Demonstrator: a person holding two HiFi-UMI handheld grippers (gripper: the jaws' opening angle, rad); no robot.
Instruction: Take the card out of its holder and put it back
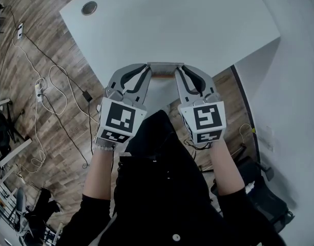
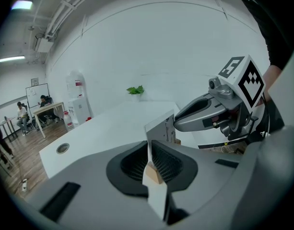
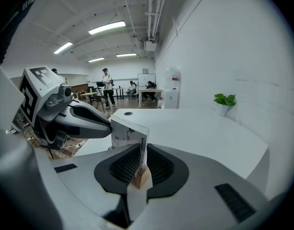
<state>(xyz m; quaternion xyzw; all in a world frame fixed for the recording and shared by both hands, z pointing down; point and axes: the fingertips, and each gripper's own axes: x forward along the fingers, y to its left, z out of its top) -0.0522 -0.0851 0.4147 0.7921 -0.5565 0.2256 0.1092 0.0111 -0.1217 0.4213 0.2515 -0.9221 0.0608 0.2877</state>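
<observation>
Both tongs are squeezed shut on the same thing. My left tongs pinch one end of the card, and my right tongs pinch the other end. The card hangs between them like a little bridge.

The left gripper view shows the card going straight in between the black pads. The right gripper view shows the same. Low down between the pads sits the wooden holder. The bottom edge of the card is stuck in it, so the card is not out yet.

I think I hold it from both sides so it stays flat and does not tip. To pull the card out, one of the tongs would have to hold only the wood.

It all sits right at the near edge of the white table, close to my tummy. I cannot tell if the wood touches the table.
</observation>
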